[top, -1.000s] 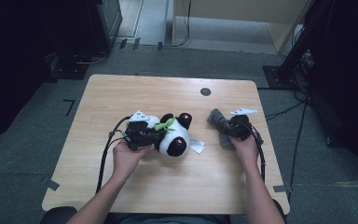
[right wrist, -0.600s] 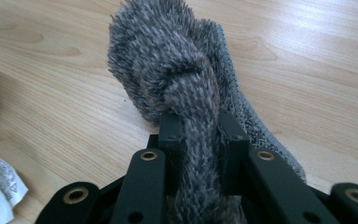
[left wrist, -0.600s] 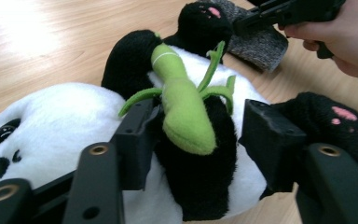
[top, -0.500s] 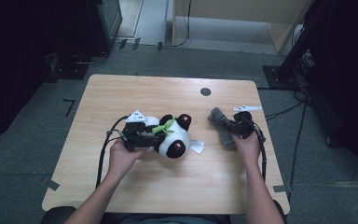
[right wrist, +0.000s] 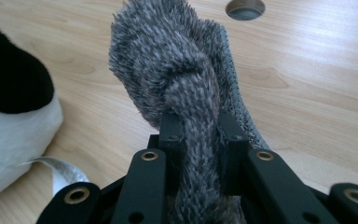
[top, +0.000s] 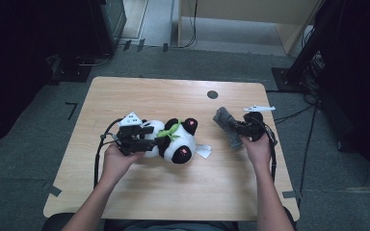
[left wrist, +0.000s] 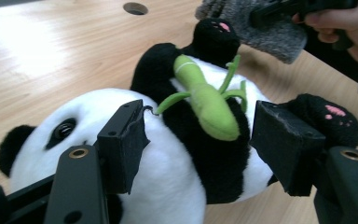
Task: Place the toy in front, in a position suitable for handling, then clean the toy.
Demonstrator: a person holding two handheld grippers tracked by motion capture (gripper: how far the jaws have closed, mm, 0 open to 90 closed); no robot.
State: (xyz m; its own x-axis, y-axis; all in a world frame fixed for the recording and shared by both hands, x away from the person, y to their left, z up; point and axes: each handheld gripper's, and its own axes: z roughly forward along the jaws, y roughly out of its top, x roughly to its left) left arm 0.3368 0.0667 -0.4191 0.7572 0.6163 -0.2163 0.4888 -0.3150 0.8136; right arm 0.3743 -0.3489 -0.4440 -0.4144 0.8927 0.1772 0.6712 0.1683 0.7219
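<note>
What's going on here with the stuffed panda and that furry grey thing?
A person at a wooden table works a hand-held gripper in each hand. The left gripper has just been opening its jaws around a toy panda lying on the table, its pads off the plush. The right gripper is clamped on a fuzzy grey cloth beside it.

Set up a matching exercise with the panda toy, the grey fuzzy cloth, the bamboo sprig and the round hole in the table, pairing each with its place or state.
Things:
1. panda toy
2. grey fuzzy cloth
3. green bamboo sprig
4. round hole

Places or states:
A. on the panda's front
B. pinched in the right gripper
C. in the tabletop at its far side
D. lying between the jaws of the left gripper, which have just been opening

Pairs: 1-D, 2-B, 3-A, 4-C
</note>
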